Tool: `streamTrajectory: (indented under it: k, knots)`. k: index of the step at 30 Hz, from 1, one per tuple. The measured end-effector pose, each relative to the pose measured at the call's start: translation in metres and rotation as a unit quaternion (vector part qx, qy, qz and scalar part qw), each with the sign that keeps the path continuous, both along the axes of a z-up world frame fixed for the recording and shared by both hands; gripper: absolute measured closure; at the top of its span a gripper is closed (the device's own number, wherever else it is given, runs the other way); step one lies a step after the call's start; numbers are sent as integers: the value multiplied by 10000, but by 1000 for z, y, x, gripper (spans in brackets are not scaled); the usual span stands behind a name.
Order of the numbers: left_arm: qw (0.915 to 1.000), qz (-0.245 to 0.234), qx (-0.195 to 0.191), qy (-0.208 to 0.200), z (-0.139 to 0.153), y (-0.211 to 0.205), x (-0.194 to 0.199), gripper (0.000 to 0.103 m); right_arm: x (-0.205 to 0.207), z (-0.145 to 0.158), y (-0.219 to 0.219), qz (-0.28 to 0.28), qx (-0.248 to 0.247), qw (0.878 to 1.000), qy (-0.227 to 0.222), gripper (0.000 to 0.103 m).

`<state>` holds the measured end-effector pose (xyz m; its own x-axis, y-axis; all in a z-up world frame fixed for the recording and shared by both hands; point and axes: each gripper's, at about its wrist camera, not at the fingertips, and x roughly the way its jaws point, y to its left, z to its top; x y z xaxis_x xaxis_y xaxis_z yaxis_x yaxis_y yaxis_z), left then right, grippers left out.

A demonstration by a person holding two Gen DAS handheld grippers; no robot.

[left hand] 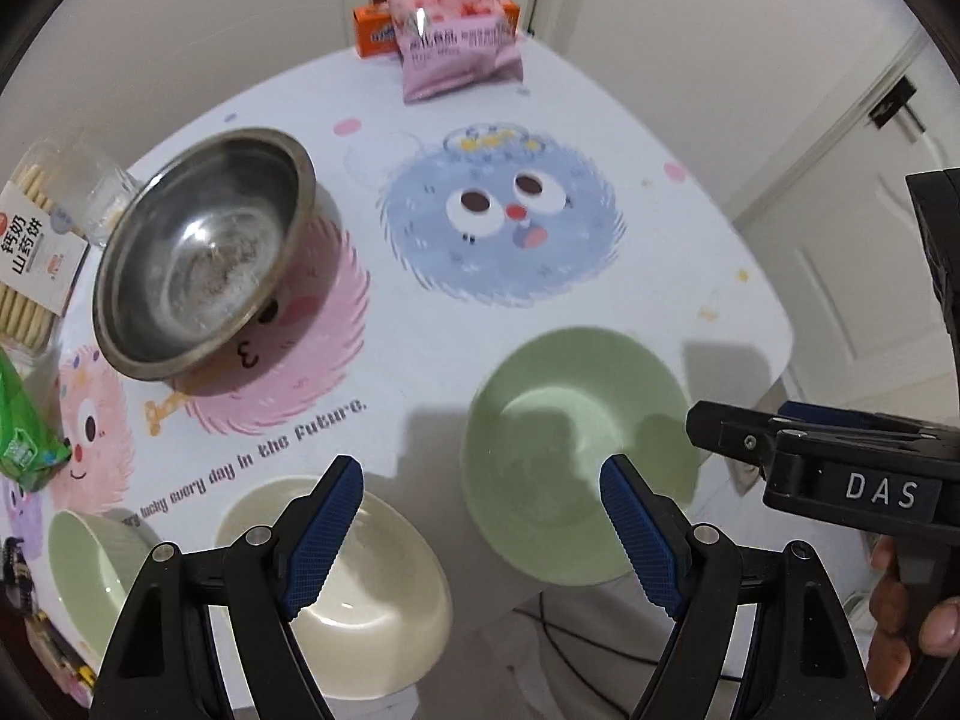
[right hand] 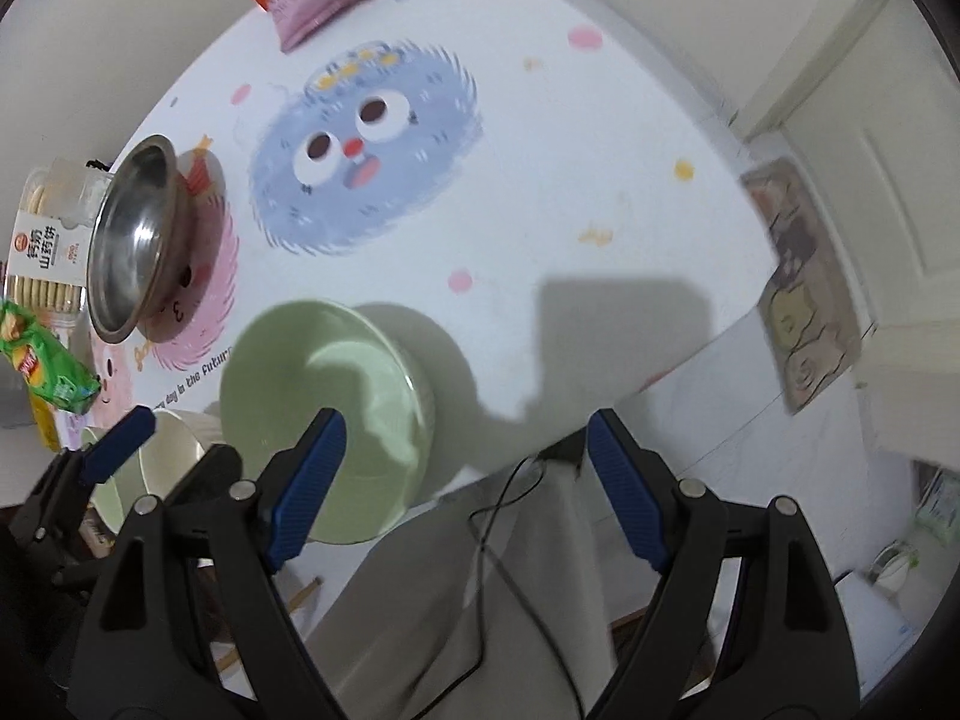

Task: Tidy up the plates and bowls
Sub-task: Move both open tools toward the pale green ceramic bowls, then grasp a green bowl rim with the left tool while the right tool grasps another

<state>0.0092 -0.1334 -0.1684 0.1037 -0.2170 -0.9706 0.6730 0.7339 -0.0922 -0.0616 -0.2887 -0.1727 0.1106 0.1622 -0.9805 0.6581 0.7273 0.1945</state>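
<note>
Both tongs, left and right, are hanging apart, gripping nothing. Green plate is sitting at the surface's near-right edge: likely rigid, glossy, slippery, breakable; taking its rim seems best.

Home dining spot is indicated: table w/ cartoon tablecloth, snack packs, paneled door, bowls.

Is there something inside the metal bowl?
No, the metal bowl holds no object in the left wrist view; only its scuffed, shiny bottom shows.
</note>
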Motion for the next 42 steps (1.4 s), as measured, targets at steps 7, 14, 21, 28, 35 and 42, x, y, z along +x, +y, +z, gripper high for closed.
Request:
streamTrajectory:
  k: [7,14,21,28,35,42]
  knots:
    - [9996,-57,171,222,-20,-13,1,20,2,-23,-2,58,201,9996,166,20]
    - [9986,-136,204,472,-38,-19,3,21,7,-36,-1,79,319,9990,297,37]
    - [9972,-340,453,483,-52,-32,-4,56,16,-45,6,266,534,9973,437,81]
    - [9973,-202,658,273,-57,-33,1,81,26,-41,15,571,414,9964,481,96]
    - [9981,-99,574,185,-57,-29,5,94,27,-38,15,692,313,9966,310,96]
    - [9992,-102,386,86,-43,-27,17,95,31,-29,11,697,254,9971,169,96]
